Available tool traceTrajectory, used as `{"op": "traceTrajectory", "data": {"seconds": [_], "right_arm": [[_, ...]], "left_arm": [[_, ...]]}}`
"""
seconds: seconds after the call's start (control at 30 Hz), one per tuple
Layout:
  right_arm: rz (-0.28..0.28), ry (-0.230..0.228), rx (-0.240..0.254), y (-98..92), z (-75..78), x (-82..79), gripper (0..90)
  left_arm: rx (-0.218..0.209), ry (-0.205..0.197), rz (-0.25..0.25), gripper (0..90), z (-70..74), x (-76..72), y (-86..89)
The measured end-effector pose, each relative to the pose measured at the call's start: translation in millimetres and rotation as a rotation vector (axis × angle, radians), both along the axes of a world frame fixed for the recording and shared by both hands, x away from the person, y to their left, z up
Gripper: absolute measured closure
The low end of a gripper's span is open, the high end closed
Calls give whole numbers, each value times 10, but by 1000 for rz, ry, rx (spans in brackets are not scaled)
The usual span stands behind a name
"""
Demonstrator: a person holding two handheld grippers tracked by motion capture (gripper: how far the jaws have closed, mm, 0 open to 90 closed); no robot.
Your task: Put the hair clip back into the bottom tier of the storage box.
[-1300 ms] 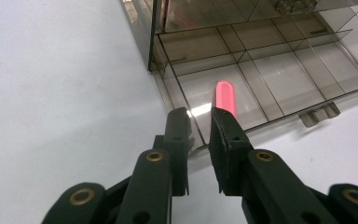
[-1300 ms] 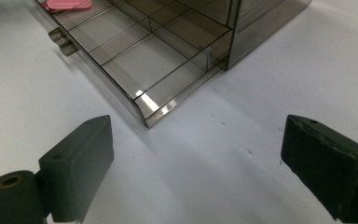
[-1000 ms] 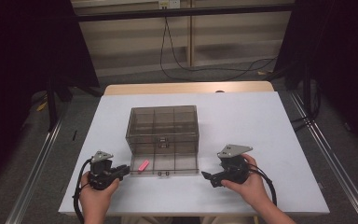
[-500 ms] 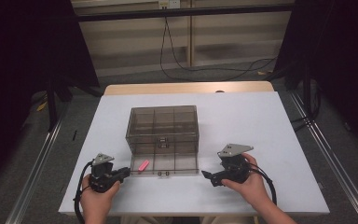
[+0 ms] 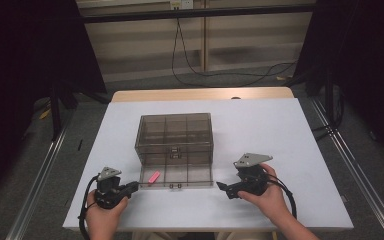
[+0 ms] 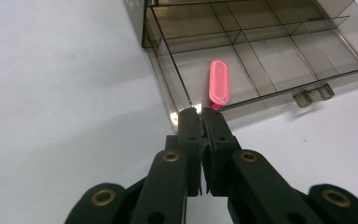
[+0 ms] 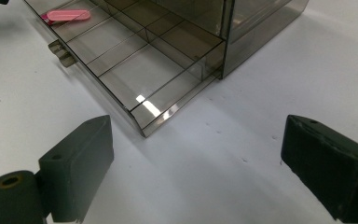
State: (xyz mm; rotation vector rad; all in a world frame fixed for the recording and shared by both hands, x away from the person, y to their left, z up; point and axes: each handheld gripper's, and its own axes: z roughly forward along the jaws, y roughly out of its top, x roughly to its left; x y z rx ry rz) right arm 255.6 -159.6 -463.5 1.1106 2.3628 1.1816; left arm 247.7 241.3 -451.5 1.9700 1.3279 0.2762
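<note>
On the white desk [image 5: 280, 130] stands a smoky transparent box [image 5: 176, 136] with compartments, and its lowest drawer [image 5: 177, 176] is pulled out toward the near edge of the desk. A pink flat piece [image 5: 153, 176] lies in the drawer's left front compartment.

From the high view the pink piece is only a small spot, and the left gripper [image 5: 133, 187] lies low near the front left corner of the desk, its tips just beside the drawer's left front corner. The left gripper view gives the detail that the high view cannot: the left gripper [image 6: 202, 116] has its two jaws pressed together with nothing between them, having just been closing, and the tips are at the drawer's front corner. The pink piece [image 6: 219, 83] is an elongated tab with rounded ends; its near end rests at the drawer's front wall, right beyond the jaw tips. Whether the tips touch it I cannot tell.

The right gripper [image 5: 223, 188] is held in a hand [image 5: 270, 197] near the front edge, right of the drawer and apart from it. In the right gripper view its jaws stand wide apart, with only bare desk between them, and the drawer's right front corner [image 7: 142, 128] is in front of them. Here the pink piece [image 7: 67, 16] shows at the far end of the drawer.
</note>
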Motion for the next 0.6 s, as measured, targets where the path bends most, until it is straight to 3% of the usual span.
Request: {"op": "traceTrajectory", "data": {"seconds": [0.6], "right_arm": [[-3, 2, -2, 16, 2, 20, 92]], "left_arm": [[-1, -2, -4, 889, -12, -19, -17]]}}
